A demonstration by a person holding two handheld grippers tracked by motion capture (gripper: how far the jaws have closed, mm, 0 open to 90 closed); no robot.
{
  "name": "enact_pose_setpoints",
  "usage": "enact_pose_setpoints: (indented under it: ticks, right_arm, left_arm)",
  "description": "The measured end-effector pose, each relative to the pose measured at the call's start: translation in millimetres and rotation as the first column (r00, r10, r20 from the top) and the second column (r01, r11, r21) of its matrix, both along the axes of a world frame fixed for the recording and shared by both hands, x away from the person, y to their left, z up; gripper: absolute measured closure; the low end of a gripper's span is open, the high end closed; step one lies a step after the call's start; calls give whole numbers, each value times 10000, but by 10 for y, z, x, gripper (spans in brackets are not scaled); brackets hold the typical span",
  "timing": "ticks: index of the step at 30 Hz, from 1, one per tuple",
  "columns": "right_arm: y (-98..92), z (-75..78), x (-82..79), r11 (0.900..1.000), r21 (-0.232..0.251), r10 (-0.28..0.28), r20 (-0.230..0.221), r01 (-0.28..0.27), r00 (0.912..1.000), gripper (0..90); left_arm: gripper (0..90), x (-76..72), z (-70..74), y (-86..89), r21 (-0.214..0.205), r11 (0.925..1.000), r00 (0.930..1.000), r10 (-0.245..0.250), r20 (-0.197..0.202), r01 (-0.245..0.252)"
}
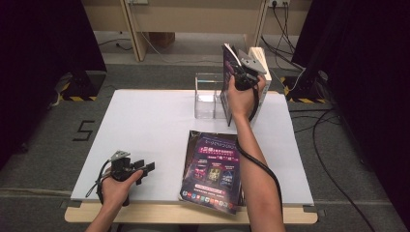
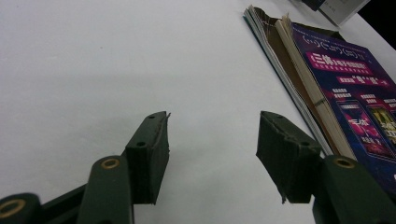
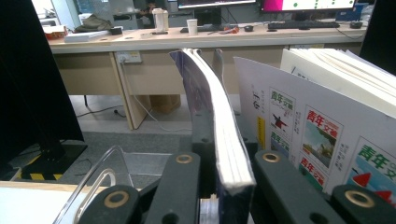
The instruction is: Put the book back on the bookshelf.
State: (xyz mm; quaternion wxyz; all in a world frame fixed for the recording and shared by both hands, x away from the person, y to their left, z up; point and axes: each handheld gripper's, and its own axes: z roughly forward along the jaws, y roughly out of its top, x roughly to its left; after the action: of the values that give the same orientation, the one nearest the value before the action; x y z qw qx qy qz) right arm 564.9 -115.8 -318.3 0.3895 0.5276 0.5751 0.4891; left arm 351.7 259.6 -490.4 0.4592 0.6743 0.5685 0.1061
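While the right gripper (image 1: 240,72) clamped a purple magazine (image 3: 212,116) upright over the clear holder (image 1: 208,96), a white magazine (image 3: 317,135) stood just beside it. Near the table's (image 1: 145,121) front edge, another magazine (image 1: 212,169) lay flat, and the left gripper (image 2: 212,144) rested wide apart, holding nothing.

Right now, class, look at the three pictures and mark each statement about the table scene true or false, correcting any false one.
1. The right tongs grip an upright purple magazine. True.
2. The left tongs hold a magazine. False: they stand open over the bare white table, holding nothing.
3. A stack of magazines lies flat near the table's front edge. True.
4. The clear holder lies tipped over on the floor. False: it stands on the table, at the back.
5. A white-covered magazine stands beside the gripped one. True.
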Motion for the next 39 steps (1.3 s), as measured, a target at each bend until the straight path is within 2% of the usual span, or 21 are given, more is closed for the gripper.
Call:
enact_pose_setpoints:
  ticks: [4,7,13,24,39]
  right_arm:
    - [9,-18,-23,9999,-49,-112,22,112,9999,838]
    - [17,-33,-47,9992,-335,-194,48,195,9998,834]
    - [22,-53,-76,9982,-589,-130,94,135,9999,803]
    - [-41,-54,-96,9981,-581,-219,-269,203,9994,764]
    - [-110,-67,-155,9972,-710,-281,-488,246,9984,750]
  left_arm:
    - [430,-2,-2,-10,3,10000,10000,-36,4,36]
    - [431,-4,-2,-15,36,10000,10000,-64,-7,64]
    - [430,-5,-6,-24,-16,10000,10000,-95,19,95]
    - [430,-7,-4,-37,48,9999,9999,-105,0,105]
    - [431,-7,-2,-58,-23,9999,9999,-151,21,151]
